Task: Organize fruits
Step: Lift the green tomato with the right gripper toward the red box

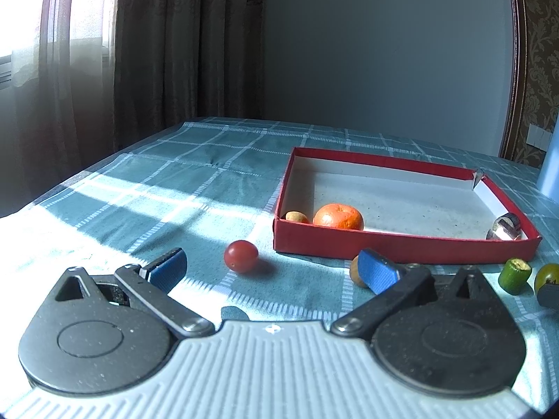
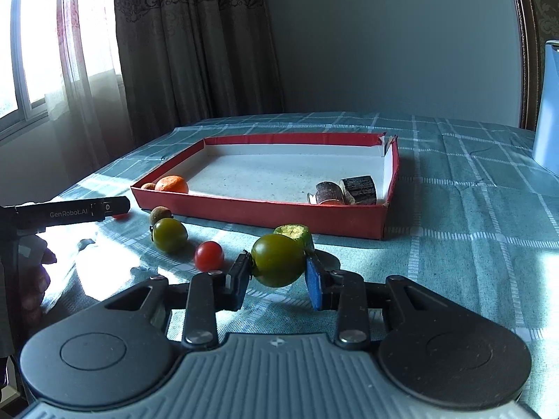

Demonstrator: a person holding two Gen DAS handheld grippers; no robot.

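- The right tool (image 2: 278, 272) has its two pads pressed on either side of a green tomato (image 2: 278, 260), holding it at the fingertips, just above the tabletop (image 2: 471, 244) as far as I can judge.
- Just behind that tomato sits a cut green piece (image 2: 297, 232), and beyond it the near wall of the red box (image 2: 262, 211). The box lies straight ahead of the right tool, its long side running across the view.
- That makes the right tool the nearer one to the box for this fruit; the coming move is likely a lift over the near wall and a forward carry.
- Inside the box lie an orange (image 2: 172, 184) and a small brown fruit (image 2: 148, 186) in the left corner, and wood-like chunks (image 2: 344, 192) at the right end.
- Loose on the cloth to the left are a red tomato (image 2: 209, 255), a second green tomato (image 2: 170, 234) and a brown fruit (image 2: 160, 213).
- The left tool (image 1: 272, 272) is spread wide and empty, low over the tabletop.
- Another red tomato (image 1: 241, 256) lies just ahead between its fingers, slightly left of centre; the box is ahead to the right.
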